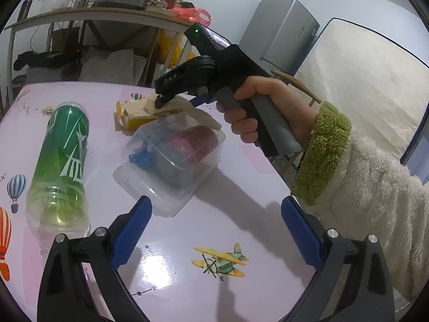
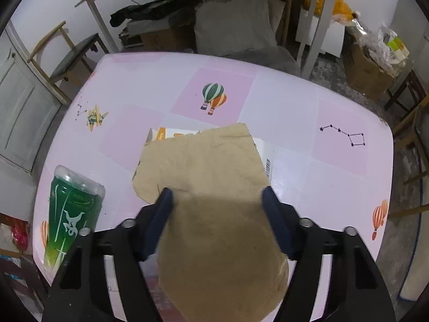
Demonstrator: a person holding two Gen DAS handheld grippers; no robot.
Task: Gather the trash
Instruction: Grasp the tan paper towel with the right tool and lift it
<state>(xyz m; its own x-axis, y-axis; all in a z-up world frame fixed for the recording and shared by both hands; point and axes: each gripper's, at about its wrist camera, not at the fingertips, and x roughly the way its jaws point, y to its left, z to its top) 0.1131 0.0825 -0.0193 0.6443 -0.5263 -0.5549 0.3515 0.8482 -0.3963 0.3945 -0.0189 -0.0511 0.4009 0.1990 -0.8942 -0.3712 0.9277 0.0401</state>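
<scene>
A torn brown paper sheet (image 2: 206,166) lies over a white and orange carton (image 2: 163,135) on the pink table (image 2: 289,99). My right gripper (image 2: 218,205) points down at it. Its jaws stand apart, both fingertips rest on the sheet, and the paper lies flat between them. In the left wrist view a person's hand (image 1: 254,107) holds that gripper, tip down on the brown paper (image 1: 171,107). My left gripper (image 1: 215,230) is open and holds nothing, just short of a clear plastic box (image 1: 171,161) with red, grey and blue scraps inside. A green plastic bottle (image 1: 64,155) lies on its side to the left.
A fluffy white sleeve with a green cuff (image 1: 321,155) crosses the right side. Beyond the table are a shelf table (image 1: 88,16), a grey fridge (image 1: 281,32), a wooden chair (image 2: 72,51) and a cardboard box of rubbish (image 2: 370,64).
</scene>
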